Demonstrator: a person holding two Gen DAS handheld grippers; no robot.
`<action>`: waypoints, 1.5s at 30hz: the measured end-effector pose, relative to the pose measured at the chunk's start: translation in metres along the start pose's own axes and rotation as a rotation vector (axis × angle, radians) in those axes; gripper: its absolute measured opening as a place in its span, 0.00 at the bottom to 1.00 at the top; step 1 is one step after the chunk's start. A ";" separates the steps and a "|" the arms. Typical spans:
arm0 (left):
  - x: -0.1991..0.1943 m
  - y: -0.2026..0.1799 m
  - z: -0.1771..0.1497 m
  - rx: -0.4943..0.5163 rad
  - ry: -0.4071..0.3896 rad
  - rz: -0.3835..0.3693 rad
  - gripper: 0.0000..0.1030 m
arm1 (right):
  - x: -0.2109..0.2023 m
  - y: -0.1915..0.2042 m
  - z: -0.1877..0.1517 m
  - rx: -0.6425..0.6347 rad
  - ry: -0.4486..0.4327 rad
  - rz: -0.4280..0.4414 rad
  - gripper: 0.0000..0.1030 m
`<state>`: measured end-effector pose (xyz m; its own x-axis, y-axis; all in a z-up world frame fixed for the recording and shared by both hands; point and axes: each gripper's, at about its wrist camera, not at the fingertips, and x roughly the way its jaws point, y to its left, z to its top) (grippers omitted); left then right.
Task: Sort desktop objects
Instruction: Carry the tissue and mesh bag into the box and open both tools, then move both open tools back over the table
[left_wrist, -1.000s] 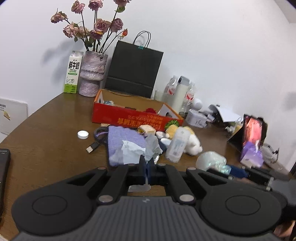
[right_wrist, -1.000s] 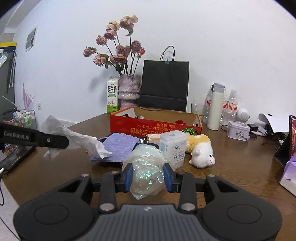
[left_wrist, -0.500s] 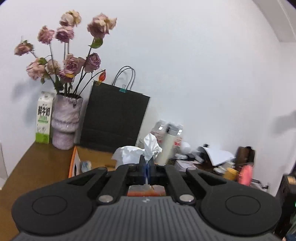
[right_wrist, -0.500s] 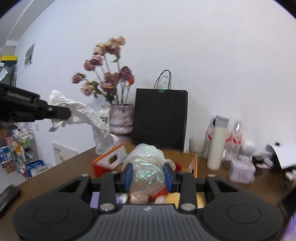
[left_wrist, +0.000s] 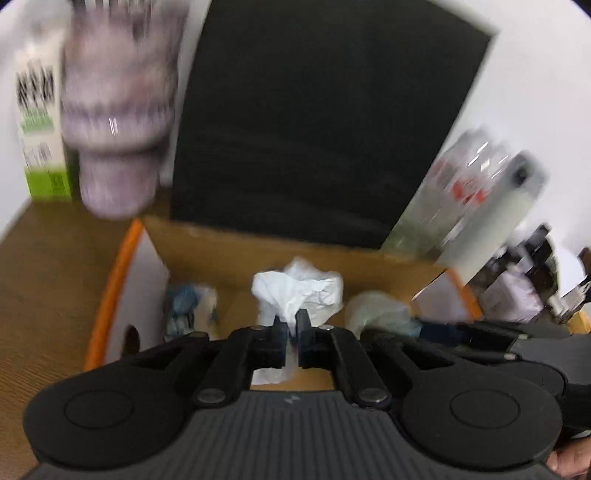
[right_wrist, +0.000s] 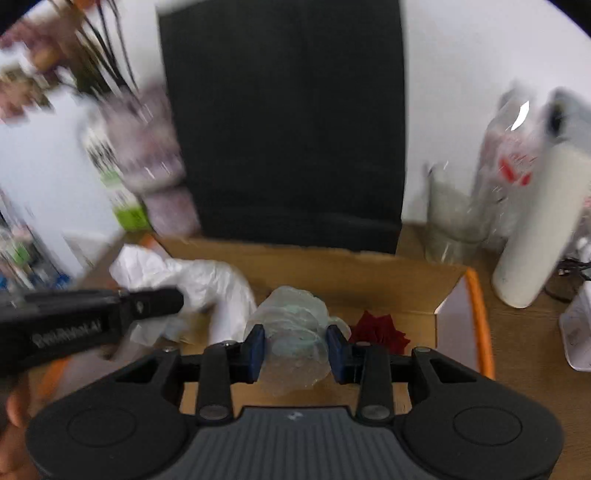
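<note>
Jaws of the left gripper (left_wrist: 291, 325) are opening, with a narrow slit now between them and a crumpled white paper tissue (left_wrist: 297, 291) caught in that slit. In the left wrist view the tissue hangs above the inside of the open cardboard box with orange outer walls (left_wrist: 110, 295), near its middle; a bluish wrapper lies at the box's left wall and a pale plastic wad at the right. A tall black paper bag (left_wrist: 325, 122) stands just beyond the far wall. The tissue looks almost weightless, soft and easily torn, so a pinch on any bunched fold should serve, and it should drop slowly once freed.

In the right wrist view, the right gripper (right_wrist: 295, 349) is also parting its blue-padded jaws, and a crumpled wad of clear iridescent plastic film (right_wrist: 293, 332) sits between them over the box, near a dark red flower (right_wrist: 380, 330) lying inside. The film seems light, springy and slippery; it probably swells as the pads ease, so it is best held across its thickest bulge.
</note>
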<state>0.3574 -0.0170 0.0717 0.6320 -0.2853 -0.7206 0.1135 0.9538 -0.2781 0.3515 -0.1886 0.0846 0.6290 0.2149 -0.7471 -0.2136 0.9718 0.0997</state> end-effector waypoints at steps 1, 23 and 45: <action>0.006 0.002 0.001 -0.013 0.020 0.026 0.29 | 0.009 0.000 0.002 -0.005 0.014 -0.022 0.41; -0.215 -0.018 -0.120 0.058 -0.286 0.060 1.00 | -0.193 0.003 -0.096 -0.008 -0.258 -0.018 0.87; -0.284 -0.022 -0.386 0.185 -0.364 0.046 1.00 | -0.274 0.096 -0.415 -0.067 -0.329 -0.068 0.92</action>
<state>-0.1201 0.0069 0.0373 0.8659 -0.2213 -0.4486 0.1935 0.9752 -0.1076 -0.1514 -0.1939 0.0262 0.8486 0.1803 -0.4974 -0.2049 0.9788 0.0053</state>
